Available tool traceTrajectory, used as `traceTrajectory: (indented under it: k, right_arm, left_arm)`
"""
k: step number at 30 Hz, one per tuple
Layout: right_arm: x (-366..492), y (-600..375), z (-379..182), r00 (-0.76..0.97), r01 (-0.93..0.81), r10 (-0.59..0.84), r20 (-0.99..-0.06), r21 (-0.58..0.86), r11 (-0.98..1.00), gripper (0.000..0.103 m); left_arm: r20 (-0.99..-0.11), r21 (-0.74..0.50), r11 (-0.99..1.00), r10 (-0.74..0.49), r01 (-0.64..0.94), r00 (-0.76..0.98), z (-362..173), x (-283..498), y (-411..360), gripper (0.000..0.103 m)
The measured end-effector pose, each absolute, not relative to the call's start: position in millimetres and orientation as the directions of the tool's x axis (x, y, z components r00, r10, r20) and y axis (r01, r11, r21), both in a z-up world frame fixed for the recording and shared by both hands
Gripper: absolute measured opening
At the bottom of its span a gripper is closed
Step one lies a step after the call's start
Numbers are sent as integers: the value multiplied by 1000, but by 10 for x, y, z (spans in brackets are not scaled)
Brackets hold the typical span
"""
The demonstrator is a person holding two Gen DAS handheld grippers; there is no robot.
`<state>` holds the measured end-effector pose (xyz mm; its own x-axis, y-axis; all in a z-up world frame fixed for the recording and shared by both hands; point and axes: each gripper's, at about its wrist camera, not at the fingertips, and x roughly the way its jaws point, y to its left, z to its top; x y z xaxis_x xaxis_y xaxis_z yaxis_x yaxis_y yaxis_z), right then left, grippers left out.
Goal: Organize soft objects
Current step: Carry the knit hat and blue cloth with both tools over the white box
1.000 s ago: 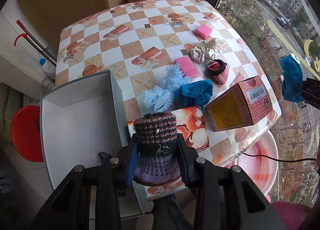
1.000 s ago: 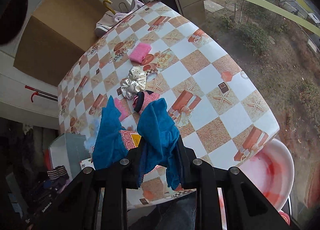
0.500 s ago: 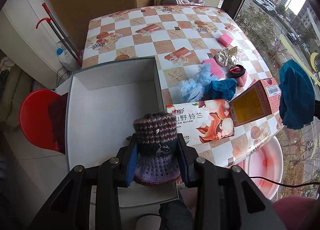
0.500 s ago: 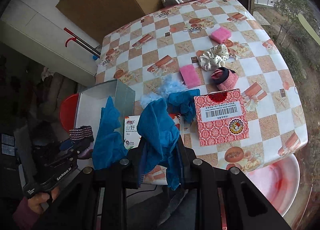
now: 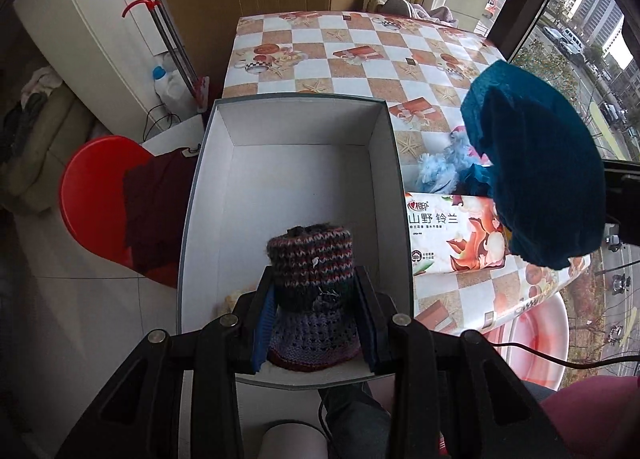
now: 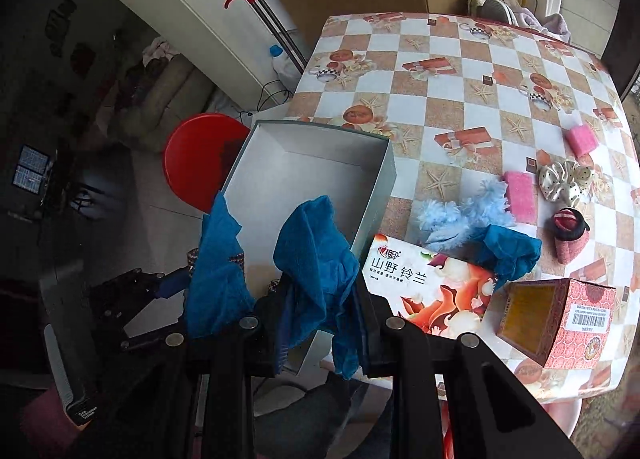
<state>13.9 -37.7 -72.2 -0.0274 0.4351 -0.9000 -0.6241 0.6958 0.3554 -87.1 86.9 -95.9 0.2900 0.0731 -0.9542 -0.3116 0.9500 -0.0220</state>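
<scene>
plainly, left tongs pinch a knit hat, right tongs pinch teal cloth, beside a "山野 铃兰" tissue pack.

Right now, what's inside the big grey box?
Mostly bare white floor in the grey box. The left claw holds a knitted hat over it, hiding the near end.

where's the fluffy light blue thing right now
In the right wrist view the fluffy light blue thing lies on the checkered table, right of the open box, between the pink sponge and the blue cloth.
</scene>
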Motion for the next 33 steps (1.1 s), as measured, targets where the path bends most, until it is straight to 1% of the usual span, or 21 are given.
traceTrajectory:
  k: [10, 33]
  right_arm:
    - [16, -230, -881, -84, -670, 380, -921, 335, 663, 27]
    - [31, -193, -911, -89, -669, 372, -924, 332, 666, 27]
  left_arm:
    - [-955, -31, 944, 68, -328, 288, -989, -925, 867, 39]
    - [-957, -37, 940, 64, -339, 282, -1000, -933, 881, 39]
